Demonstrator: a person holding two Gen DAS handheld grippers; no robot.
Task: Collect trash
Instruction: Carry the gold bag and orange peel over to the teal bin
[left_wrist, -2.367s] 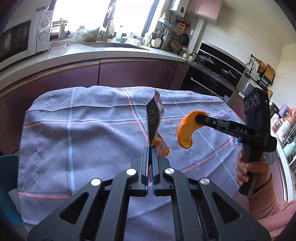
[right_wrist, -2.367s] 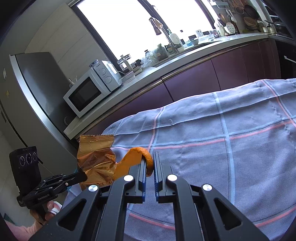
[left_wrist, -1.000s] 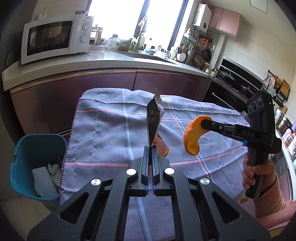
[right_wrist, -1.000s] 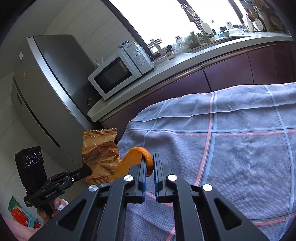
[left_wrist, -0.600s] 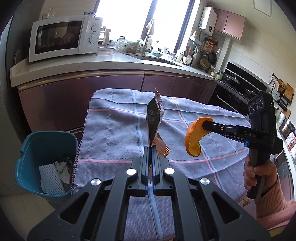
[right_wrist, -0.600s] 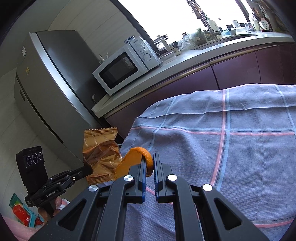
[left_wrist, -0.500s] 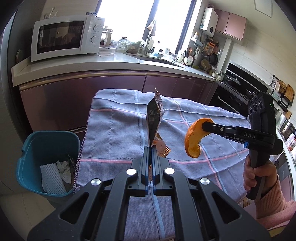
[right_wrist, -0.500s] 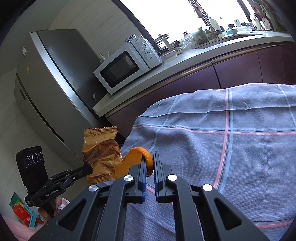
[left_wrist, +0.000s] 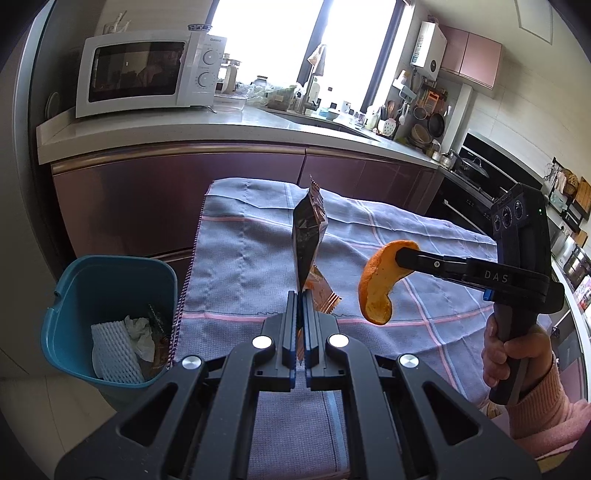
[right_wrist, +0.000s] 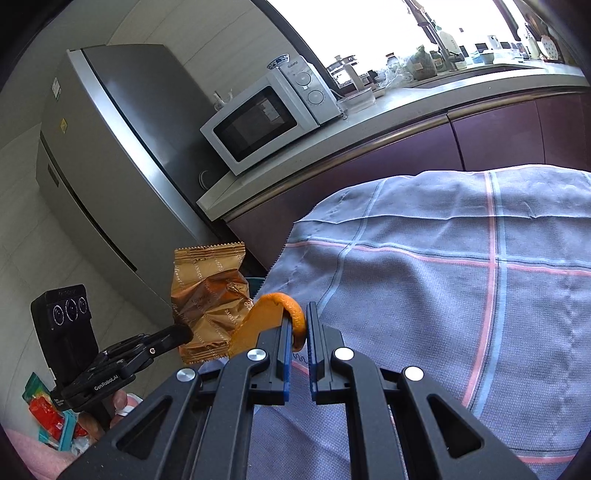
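A kitchen with purple-fronted cabinets and a pale countertop (left_wrist: 155, 131) runs behind a table draped in a blue-grey checked tablecloth (left_wrist: 243, 258) with pink and light-blue lines. A steel refrigerator (right_wrist: 110, 177) stands at the far left in the right wrist view, and a white microwave (left_wrist: 147, 72) sits on the counter next to it.

In the left wrist view, a teal trash bin (left_wrist: 107, 317) stands on the floor just beside the left edge of the table; inside it lie a white foam net sleeve (left_wrist: 114, 354), crumpled tissue and a dark wrapper. To its right, the left gripper (left_wrist: 300, 306) has its jaws pressed together on the lower edge of a gold snack wrapper (left_wrist: 308, 240), which stands upright, edge-on to the camera, held in the air above the cloth. In the right wrist view the same wrapper (right_wrist: 208, 295) shows its crumpled gold face, with a serrated top edge.

Further right, the right gripper (left_wrist: 400, 254), held in a hand (left_wrist: 513, 358) with a pink sleeve, pinches an orange peel (left_wrist: 382, 284) at its upper end; the curved peel hangs down in the air above the tablecloth, apart from the wrapper. In the right wrist view the peel (right_wrist: 295, 319) sits clamped between the two blue-padded fingers (right_wrist: 284, 347), near the table's left edge.
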